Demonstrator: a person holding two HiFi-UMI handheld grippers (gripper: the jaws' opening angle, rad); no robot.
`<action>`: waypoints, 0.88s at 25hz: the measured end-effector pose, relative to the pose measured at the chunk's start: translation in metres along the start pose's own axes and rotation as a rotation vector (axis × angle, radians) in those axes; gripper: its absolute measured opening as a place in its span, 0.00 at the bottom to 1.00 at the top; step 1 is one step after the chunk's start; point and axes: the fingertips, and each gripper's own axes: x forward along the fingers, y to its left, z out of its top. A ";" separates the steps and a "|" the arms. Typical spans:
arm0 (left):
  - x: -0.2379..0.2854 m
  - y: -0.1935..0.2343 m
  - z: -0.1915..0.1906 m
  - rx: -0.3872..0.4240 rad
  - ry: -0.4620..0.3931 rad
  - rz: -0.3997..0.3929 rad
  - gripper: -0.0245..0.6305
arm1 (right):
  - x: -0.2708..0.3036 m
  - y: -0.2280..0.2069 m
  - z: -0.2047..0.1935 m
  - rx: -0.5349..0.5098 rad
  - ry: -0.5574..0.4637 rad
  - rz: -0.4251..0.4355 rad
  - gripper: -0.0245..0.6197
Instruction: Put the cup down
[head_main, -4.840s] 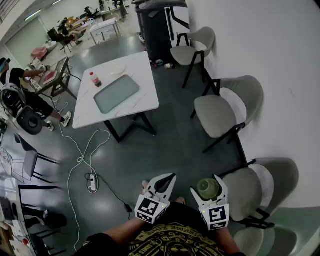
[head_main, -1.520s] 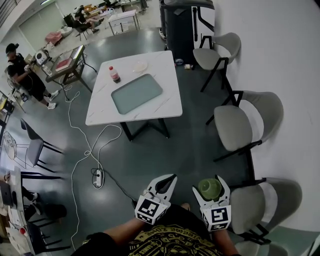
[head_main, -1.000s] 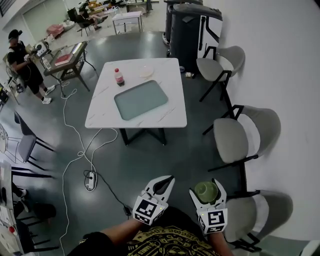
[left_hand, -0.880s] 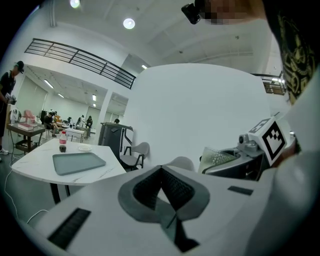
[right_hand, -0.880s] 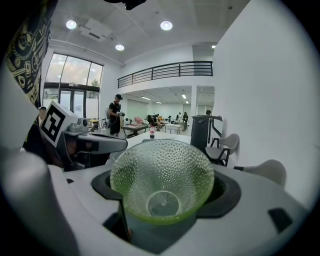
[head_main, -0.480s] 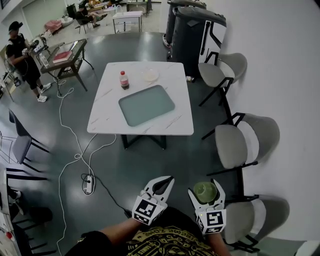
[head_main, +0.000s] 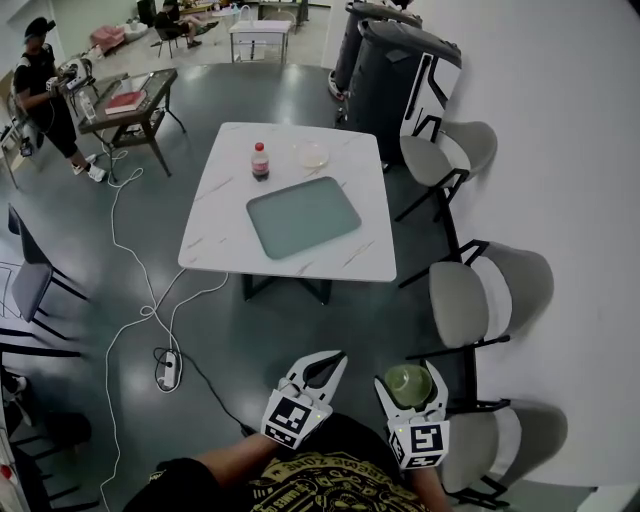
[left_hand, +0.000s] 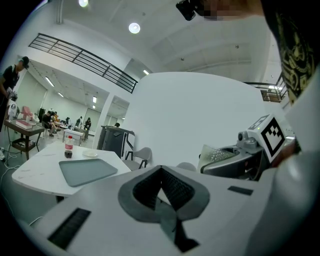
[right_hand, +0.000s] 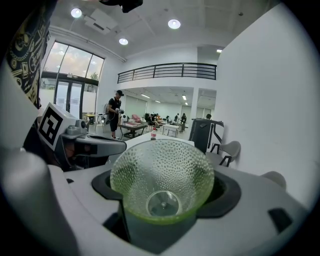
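Note:
A green dimpled glass cup (head_main: 408, 381) (right_hand: 161, 185) sits upright between the jaws of my right gripper (head_main: 410, 380) (right_hand: 162, 200), which is shut on it, low in the head view above the floor. My left gripper (head_main: 322, 365) (left_hand: 161, 192) hangs beside it at the left, shut with nothing in it. The white table (head_main: 225, 195) stands well ahead, carrying a grey-green tray (head_main: 303, 216), a red-capped cola bottle (head_main: 259, 161) and a small plate (head_main: 313, 154).
Grey chairs (head_main: 470, 290) line the white wall at the right, one (head_main: 500, 445) close to my right gripper. A white cable and power strip (head_main: 164, 368) lie on the floor at the left. Dark bins (head_main: 395, 65) stand beyond the table. A person (head_main: 50, 85) stands far left.
The view has closed in on the table, which now lies nearer and more central. Both grippers keep their places in the view, the cup still held.

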 end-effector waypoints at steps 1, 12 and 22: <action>-0.002 0.004 0.000 0.000 -0.003 0.002 0.03 | 0.002 0.003 0.001 -0.003 -0.001 0.001 0.65; -0.012 0.028 0.008 -0.003 -0.013 0.055 0.03 | 0.025 0.015 0.014 -0.010 -0.012 0.047 0.65; 0.002 0.061 0.023 0.021 -0.011 0.199 0.03 | 0.073 0.001 0.027 -0.019 -0.052 0.167 0.65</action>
